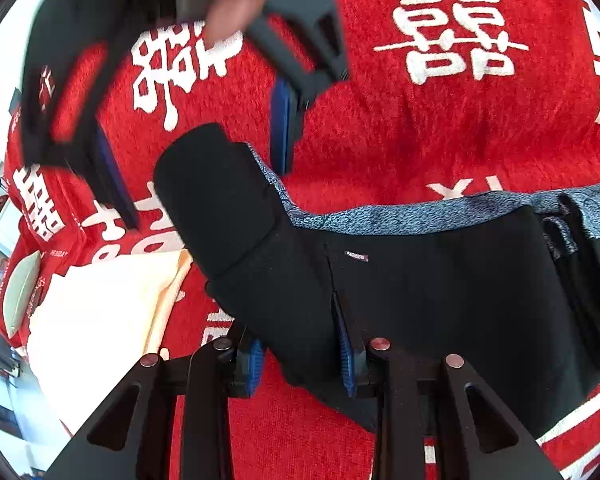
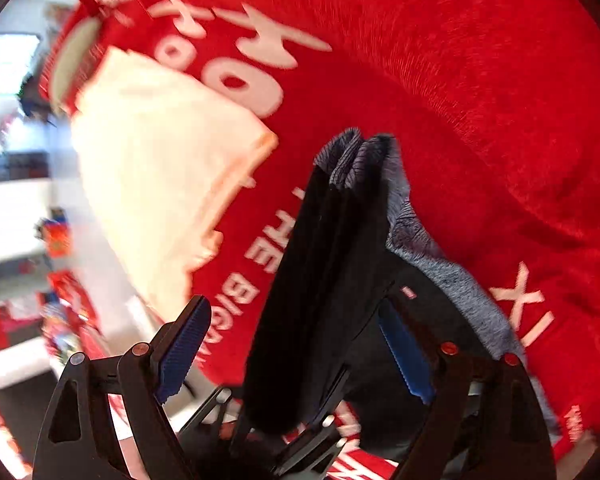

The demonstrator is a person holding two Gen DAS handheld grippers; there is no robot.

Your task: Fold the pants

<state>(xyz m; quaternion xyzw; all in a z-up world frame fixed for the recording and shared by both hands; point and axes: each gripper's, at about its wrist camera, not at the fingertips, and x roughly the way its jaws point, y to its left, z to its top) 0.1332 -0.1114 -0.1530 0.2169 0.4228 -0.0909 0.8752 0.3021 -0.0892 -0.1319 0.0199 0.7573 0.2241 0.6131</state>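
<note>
On the red plush blanket with white printed characters (image 1: pixel 380 128), the black pants with a grey-blue knitted lining (image 1: pixel 420 288) lie already doubled into a long band, one end rolled or folded back on itself at the left. Near the bottom of the left wrist view, the left gripper (image 1: pixel 302 364) has its blue-padded fingers spread to either side of the black cloth, which passes between them; I cannot tell whether they pinch it or merely straddle it. Above the pants, the right gripper (image 1: pixel 204 168) hangs with its jaws wide apart and nothing held, blurred by motion. By my judgement the folding is well along: the legs look laid together and a cross fold begun, with a final fold and tidying left. A folded cream-coloured cloth (image 1: pixel 108 320) rests just beside the pants. From the right wrist the pants stand up as a dark ridge, their far end and waistband cut off, and the blur hides the layer count.
</note>
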